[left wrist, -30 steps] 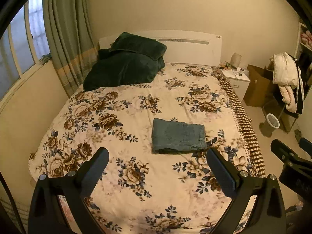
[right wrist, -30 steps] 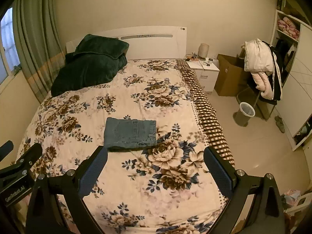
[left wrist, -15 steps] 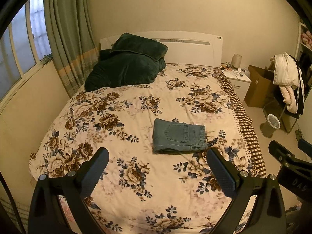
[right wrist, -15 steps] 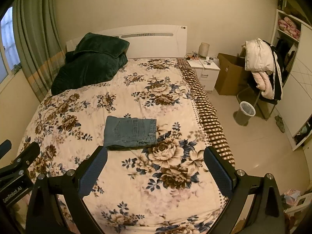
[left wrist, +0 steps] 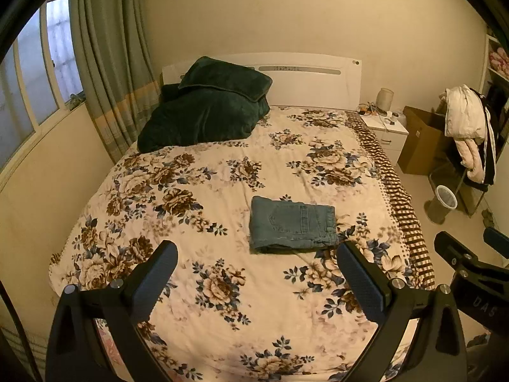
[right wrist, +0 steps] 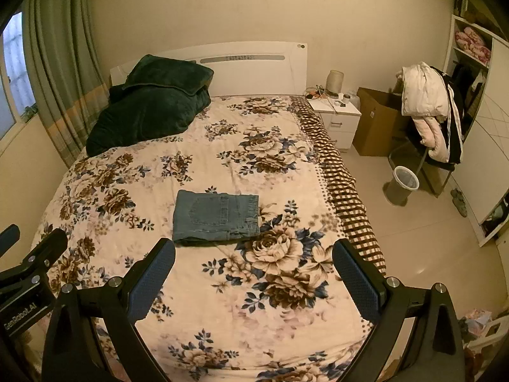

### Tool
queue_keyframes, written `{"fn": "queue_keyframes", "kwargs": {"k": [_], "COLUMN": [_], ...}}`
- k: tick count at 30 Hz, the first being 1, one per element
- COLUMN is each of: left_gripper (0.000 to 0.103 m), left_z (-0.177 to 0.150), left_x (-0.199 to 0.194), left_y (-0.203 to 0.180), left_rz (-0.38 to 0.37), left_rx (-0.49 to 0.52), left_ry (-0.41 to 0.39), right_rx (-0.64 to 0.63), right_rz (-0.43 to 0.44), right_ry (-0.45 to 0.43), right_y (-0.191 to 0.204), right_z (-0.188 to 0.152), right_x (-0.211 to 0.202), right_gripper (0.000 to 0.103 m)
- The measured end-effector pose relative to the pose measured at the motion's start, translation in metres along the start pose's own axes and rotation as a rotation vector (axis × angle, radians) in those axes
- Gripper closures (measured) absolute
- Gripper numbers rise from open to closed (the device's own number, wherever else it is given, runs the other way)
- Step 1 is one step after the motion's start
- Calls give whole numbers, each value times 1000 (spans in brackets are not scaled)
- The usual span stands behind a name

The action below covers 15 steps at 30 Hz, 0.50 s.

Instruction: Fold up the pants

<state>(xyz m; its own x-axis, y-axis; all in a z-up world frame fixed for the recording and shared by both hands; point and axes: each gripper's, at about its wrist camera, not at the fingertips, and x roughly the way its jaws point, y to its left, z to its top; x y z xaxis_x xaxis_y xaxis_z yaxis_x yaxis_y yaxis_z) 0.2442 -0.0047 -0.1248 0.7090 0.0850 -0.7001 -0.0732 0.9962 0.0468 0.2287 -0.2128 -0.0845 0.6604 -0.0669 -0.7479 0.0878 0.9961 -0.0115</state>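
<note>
Floral bed (left wrist: 197,286): folded pants (left wrist: 292,224) beyond left tongs (left wrist: 257,281), right tongs (right wrist: 254,278); both agape, empty.

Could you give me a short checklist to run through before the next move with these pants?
1. Pants folded into a compact rectangle: ok.
2. Pants lying flat on the bed, apart from the pillows: ok.
3. Left gripper open and holding nothing: ok.
4. Right gripper open and holding nothing: ok.
5. Both grippers clear of the pants, not touching them: ok.
6. Layers underneath lined up evenly: cannot tell, only the top and near edge show.
</note>
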Motion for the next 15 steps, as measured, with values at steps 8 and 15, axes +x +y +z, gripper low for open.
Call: {"fn": "queue_keyframes", "kwargs": {"k": [8, 15], "left_gripper": [1, 1], "left_z": [0, 1], "left_x": [-1, -2], "left_y": [0, 1], "left_rz": [-2, -8], "left_rx": [1, 0], "left_ry": [0, 10], "right_rx": [2, -1], "right_rz": [0, 3], "right_ry": [9, 10], "right_y": [2, 3], "right_z": [0, 0], "right_x": [-1, -4], "right_gripper": [2, 2]}}
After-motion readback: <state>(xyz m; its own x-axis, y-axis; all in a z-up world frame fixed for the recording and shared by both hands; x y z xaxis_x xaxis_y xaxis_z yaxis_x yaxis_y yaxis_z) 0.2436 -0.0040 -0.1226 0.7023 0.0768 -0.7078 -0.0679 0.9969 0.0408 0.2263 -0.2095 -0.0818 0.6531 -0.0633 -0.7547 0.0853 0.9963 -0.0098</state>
